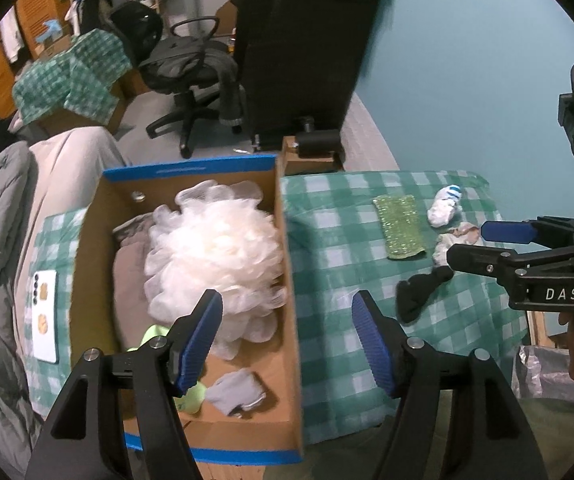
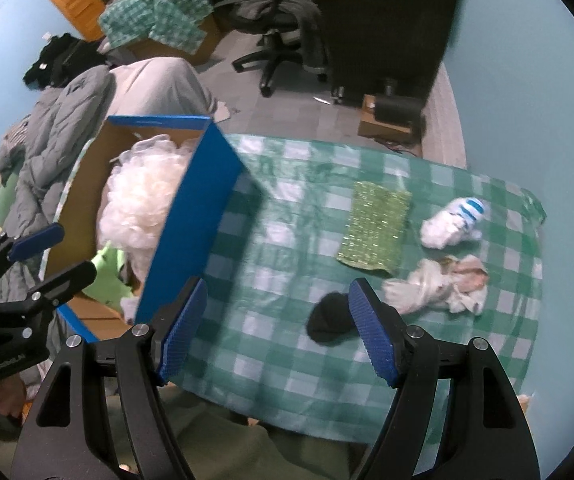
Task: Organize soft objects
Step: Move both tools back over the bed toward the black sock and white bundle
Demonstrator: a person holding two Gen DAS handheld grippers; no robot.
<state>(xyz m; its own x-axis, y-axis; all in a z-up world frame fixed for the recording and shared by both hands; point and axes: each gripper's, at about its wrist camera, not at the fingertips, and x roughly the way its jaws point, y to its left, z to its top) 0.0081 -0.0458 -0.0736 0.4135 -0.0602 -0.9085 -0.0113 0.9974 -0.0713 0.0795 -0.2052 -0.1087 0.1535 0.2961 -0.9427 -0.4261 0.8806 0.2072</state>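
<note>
A cardboard box (image 1: 283, 264) with blue outer walls is placed at the left side of the table (image 2: 287, 360), which is covered by a green-and-white checked cloth. Inside the box a large white mesh bath pouf (image 1: 215, 252) is seen, and close to the near wall a small grey sock (image 1: 239, 392) is lying; a light green soft item (image 1: 191, 398) is partly hidden behind the left tool (image 1: 287, 340). The left tool is held above the right wall of the box with its jaws spread apart, and nothing is gripped between them.

On the cloth to the right of the box, four soft things are left. A glittery green sponge cloth (image 2: 375, 228) is laid flat toward the far edge. A white sock with blue stripes (image 2: 453, 222) is bunched near the far right corner. Just in front of it a crumpled pale cloth (image 2: 439, 284) is found (its exact kind cannot be told). A black sock (image 2: 329, 320) is lying nearest to the front edge.

The right tool (image 2: 279, 332) is held over the black sock, jaws wide apart and empty; its right pad hides part of the sock. A white phone (image 1: 45, 316) is lying on the cloth at the left of the box.
</note>
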